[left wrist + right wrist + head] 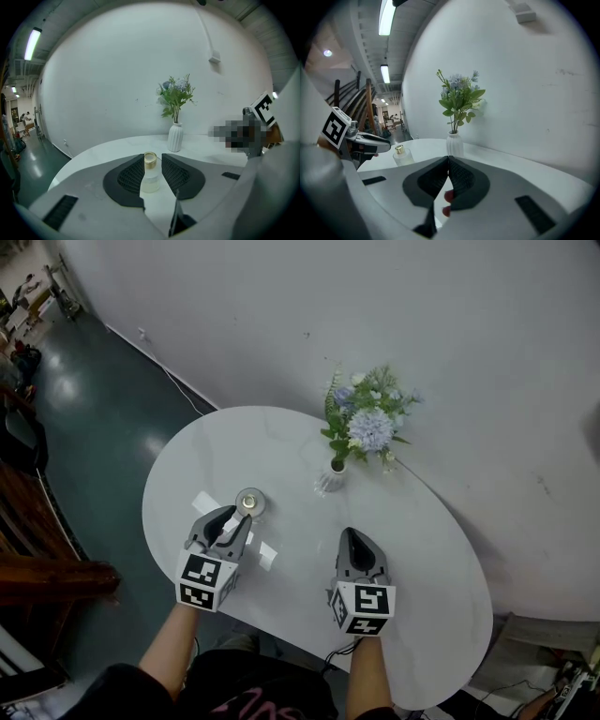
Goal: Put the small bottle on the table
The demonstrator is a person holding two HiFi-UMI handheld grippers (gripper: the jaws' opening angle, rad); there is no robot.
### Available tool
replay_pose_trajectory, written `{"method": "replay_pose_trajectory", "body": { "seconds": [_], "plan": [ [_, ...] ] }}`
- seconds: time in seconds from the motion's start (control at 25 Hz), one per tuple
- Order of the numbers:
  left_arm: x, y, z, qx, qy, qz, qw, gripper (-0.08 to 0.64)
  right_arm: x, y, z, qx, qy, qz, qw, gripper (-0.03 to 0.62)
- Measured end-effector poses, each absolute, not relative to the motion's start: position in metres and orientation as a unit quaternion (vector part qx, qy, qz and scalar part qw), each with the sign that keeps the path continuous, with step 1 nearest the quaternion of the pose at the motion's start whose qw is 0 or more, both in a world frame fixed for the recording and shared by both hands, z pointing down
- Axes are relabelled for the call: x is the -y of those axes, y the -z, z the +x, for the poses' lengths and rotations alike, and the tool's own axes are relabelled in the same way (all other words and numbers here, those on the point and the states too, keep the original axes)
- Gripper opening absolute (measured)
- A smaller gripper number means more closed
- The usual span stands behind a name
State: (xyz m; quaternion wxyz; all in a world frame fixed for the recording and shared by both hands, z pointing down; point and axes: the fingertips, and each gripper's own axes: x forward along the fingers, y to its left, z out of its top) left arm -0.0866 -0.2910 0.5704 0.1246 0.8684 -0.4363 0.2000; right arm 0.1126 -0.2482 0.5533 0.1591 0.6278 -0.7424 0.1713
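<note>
The small clear bottle (249, 502) with a gold cap stands upright on the white oval table (422, 549). My left gripper (234, 514) is open just behind it, the jaws spread about the bottle's width. In the left gripper view the bottle (150, 174) shows in the gap at the fingertips (135, 169), resting on the tabletop. The right gripper view shows the bottle (402, 154) a little apart from the left gripper's tip. My right gripper (350, 535) hovers over the table's near middle, shut with nothing held (448, 159).
A white ribbed vase (330, 479) of blue and white flowers (366, 418) stands at the table's back, close to the white wall. Two white slips (267, 555) lie beside the left gripper. Dark floor and wooden furniture (47, 568) are at the left.
</note>
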Motion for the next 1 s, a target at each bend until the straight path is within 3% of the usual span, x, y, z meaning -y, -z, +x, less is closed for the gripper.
{"method": "replay_pose_trajectory", "body": {
  "seconds": [0.32, 1.0],
  "plan": [
    [0.277, -0.552, -0.087, 0.448, -0.192, 0.866, 0.109, 0.064, 0.233, -0.529, 0.114, 0.742, -0.151, 0.637, 0.145, 0.063],
    [0.252, -0.511, -0.065, 0.438, -0.174, 0.878, 0.080, 0.031, 0.203, -0.485, 0.123, 0.745, -0.133, 0.644, 0.111, 0.063]
  ]
}}
